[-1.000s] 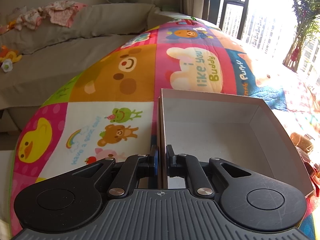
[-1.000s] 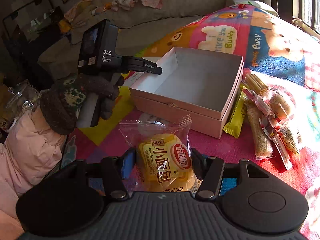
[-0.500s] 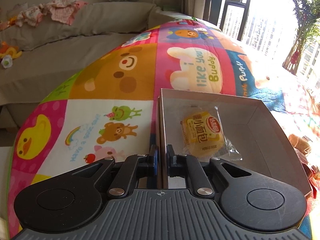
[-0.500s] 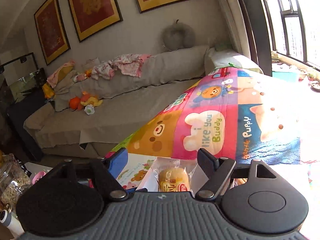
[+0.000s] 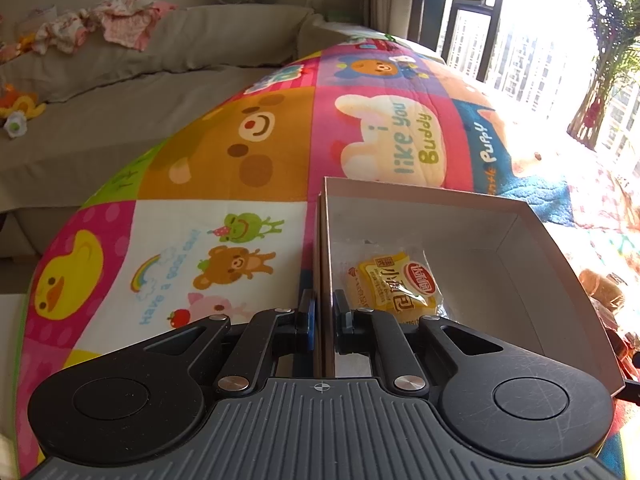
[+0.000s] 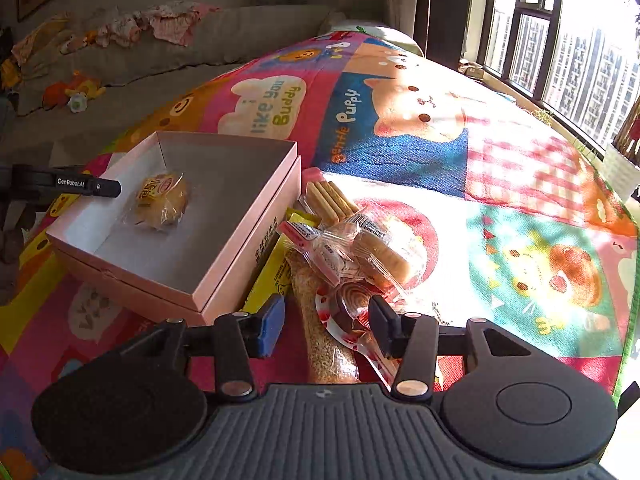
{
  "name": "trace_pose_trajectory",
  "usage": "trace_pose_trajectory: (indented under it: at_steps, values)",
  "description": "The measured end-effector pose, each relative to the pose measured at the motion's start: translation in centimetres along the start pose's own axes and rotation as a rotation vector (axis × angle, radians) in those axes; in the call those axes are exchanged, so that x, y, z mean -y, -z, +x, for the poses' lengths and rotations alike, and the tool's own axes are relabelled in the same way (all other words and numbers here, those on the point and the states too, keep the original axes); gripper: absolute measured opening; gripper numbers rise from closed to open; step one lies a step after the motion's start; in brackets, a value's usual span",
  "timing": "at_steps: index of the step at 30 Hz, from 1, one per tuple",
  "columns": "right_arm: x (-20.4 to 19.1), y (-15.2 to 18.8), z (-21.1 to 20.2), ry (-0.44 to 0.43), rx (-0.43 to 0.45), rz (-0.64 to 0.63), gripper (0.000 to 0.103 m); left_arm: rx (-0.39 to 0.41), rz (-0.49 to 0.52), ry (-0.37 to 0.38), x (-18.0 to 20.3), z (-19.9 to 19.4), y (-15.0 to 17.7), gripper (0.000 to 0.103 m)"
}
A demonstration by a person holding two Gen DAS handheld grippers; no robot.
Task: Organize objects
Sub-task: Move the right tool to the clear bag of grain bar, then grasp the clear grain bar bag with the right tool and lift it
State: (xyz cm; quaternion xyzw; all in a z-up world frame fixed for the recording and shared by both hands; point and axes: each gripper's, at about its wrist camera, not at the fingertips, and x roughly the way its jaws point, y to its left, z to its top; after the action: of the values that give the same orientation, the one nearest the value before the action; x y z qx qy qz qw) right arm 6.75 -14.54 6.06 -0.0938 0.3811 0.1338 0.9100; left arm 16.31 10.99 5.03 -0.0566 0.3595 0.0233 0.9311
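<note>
A pink open box [image 6: 240, 236] sits on a colourful play mat; it also shows in the left wrist view [image 5: 532, 280]. A yellow wrapped bread bun [image 5: 394, 286] lies inside it, seen too in the right wrist view [image 6: 162, 200]. My left gripper [image 5: 322, 316] is shut on the box's left wall; it also shows in the right wrist view [image 6: 114, 189]. My right gripper [image 6: 326, 324] is open and empty, hovering over a pile of wrapped snacks [image 6: 344, 248] right of the box, just above a round chocolate roll [image 6: 354, 304].
The cartoon play mat [image 6: 500, 200] covers the floor. A grey sofa [image 5: 120, 92] with clothes and toys runs along the back. Windows [image 6: 568, 60] and a plant [image 5: 600, 80] are on the right.
My right gripper let the bread bun go into the box, then swung right and down over the snack pile, open. The left gripper kept its hold on the box wall.
</note>
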Motion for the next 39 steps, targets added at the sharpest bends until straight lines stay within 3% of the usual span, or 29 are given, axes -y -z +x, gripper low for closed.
trace_pose_trajectory:
  at_steps: [3, 5, 8, 11, 13, 21, 27, 39]
  values:
    - [-0.7, 1.6, 1.0, -0.024, -0.046, -0.02, 0.041, -0.001, 0.0, 0.001, 0.0, 0.0, 0.0, 0.01]
    - [-1.1, 2.1, 1.4, 0.022, -0.035, -0.051, 0.041, 0.0, 0.0, 0.0, 0.0, 0.0, 0.0, 0.01]
    - [-0.3, 2.0, 2.2, 0.007, -0.041, 0.002, 0.041, 0.0, 0.0, -0.002, 0.0, -0.1, 0.1, 0.01]
    - [-0.2, 2.1, 2.3, 0.009, -0.063, 0.015, 0.031, 0.001, 0.001, -0.01, 0.2, -0.1, 0.1, 0.01]
    - [-0.4, 2.4, 1.8, -0.006, -0.065, -0.001, 0.03, 0.001, 0.004, -0.017, 0.3, -0.2, 0.2, 0.01]
    - [-1.2, 4.4, -0.9, -0.062, -0.125, 0.044, 0.029, 0.004, -0.004, -0.017, 0.5, -0.1, 0.1, 0.01]
    - [-3.3, 5.7, -2.9, -0.09, -0.175, -0.012, 0.031, 0.009, -0.016, -0.007, 0.4, 0.0, 0.0, 0.01]
    - [-3.1, 2.9, 1.2, -0.029, -0.112, -0.003, 0.034, 0.008, -0.011, -0.002, 0.4, 0.0, 0.1, 0.01]
